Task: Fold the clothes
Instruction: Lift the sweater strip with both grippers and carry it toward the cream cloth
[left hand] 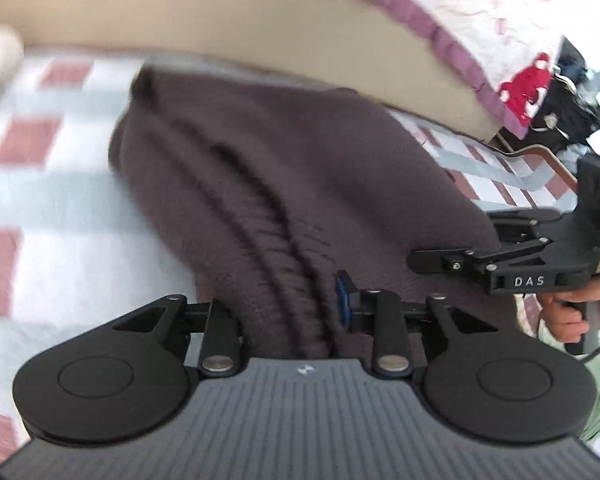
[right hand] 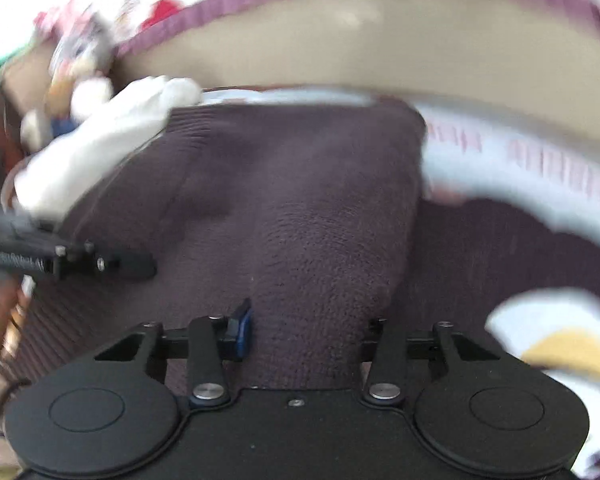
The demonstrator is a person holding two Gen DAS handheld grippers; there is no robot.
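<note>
A dark brown knit garment (left hand: 284,184) lies on a checked red, white and blue sheet (left hand: 52,208). My left gripper (left hand: 288,312) is shut on a bunched ribbed edge of the garment, which fills the gap between its fingers. My right gripper (right hand: 306,332) is shut on a thick fold of the same garment (right hand: 300,200). Each gripper shows in the other's view: the right one (left hand: 440,260) at the right edge, the left one (right hand: 132,266) at the left. Both views are blurred.
A beige bed side with a purple-edged quilt (left hand: 480,40) with red prints runs along the back. A white cloth (right hand: 100,140) lies at the garment's far left corner. A white and yellow cloth (right hand: 560,340) lies at the right. Dark clutter (left hand: 572,96) sits at the far right.
</note>
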